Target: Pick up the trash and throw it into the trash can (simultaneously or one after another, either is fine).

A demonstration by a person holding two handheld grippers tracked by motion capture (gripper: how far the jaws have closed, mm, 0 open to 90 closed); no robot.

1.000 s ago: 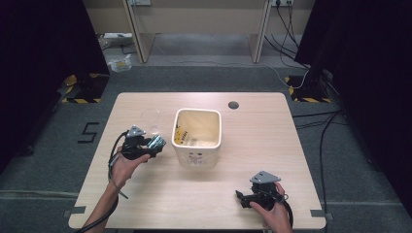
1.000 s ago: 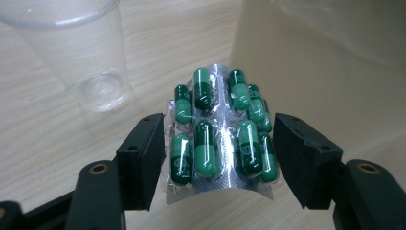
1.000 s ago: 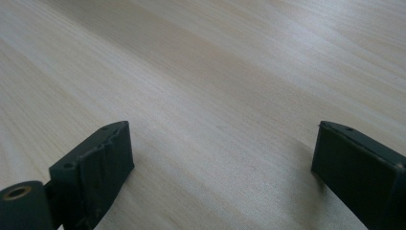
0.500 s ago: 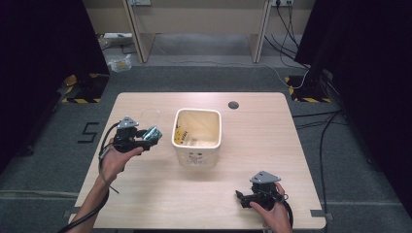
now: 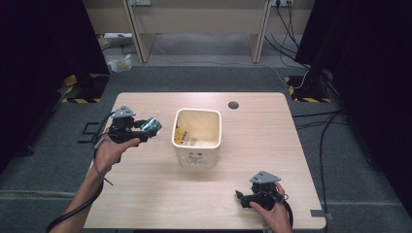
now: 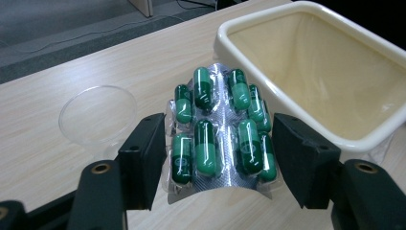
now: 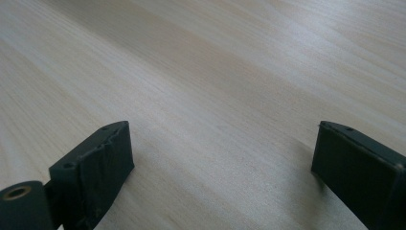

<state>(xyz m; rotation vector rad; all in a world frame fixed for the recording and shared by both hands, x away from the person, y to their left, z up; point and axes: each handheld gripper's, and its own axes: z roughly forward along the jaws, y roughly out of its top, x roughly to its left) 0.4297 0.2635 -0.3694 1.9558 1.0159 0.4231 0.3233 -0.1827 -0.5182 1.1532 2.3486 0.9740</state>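
The worktop (image 5: pixel 145 194) is big and made of pale wood. A cream bin (image 5: pixel 197 137) stands in the middle of it, open at the top, with some scraps at the bottom. The left tongs (image 5: pixel 145 127) are in the air over the left side of the worktop and point at the bin. They are clamped on a pill pack (image 6: pixel 220 129), one black jaw pressing on each long edge. The squeeze makes the silver pack bow up in the middle like a little hill. The pack's long way runs straight out from the tongs, so its far end points over the worktop next to the bin's rim. The green pills lie the same way as the pack, in rows. A clear round lid (image 6: pixel 98 114) lies flat on the worktop under the tongs, a bit to the side. The right tongs (image 5: pixel 240 196) rest low near the front right corner. Their jaws are wide apart with bare wood between them.
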